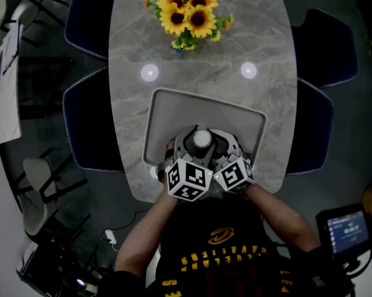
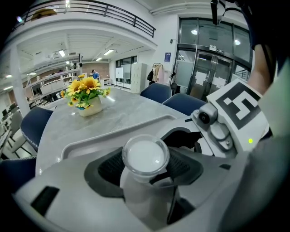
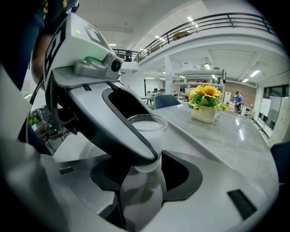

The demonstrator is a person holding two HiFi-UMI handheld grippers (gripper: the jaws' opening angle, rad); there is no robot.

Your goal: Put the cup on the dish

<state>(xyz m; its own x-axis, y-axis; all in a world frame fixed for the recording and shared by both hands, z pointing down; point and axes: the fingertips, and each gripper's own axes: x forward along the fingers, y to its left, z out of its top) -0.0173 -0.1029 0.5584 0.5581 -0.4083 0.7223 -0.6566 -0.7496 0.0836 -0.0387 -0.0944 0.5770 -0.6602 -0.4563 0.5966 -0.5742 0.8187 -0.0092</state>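
Observation:
A frosted white cup (image 1: 202,139) with a clear rim stands upright over the near part of the grey rectangular dish (image 1: 171,108). Both grippers meet on it from my side. My left gripper (image 1: 189,147) has the cup (image 2: 144,156) between its dark pads (image 2: 108,167), which press on its sides. My right gripper (image 1: 218,148) also holds the cup (image 3: 146,124) low down between its pads (image 3: 183,176). One jaw of the left gripper crosses in front of the cup in the right gripper view. Whether the cup's base rests on the dish is hidden.
The dish lies at the near end of a grey marble table (image 1: 200,68). A vase of sunflowers (image 1: 189,16) stands at the far end. Blue chairs (image 1: 87,119) flank the table on both sides. A small screen device (image 1: 348,229) is at my lower right.

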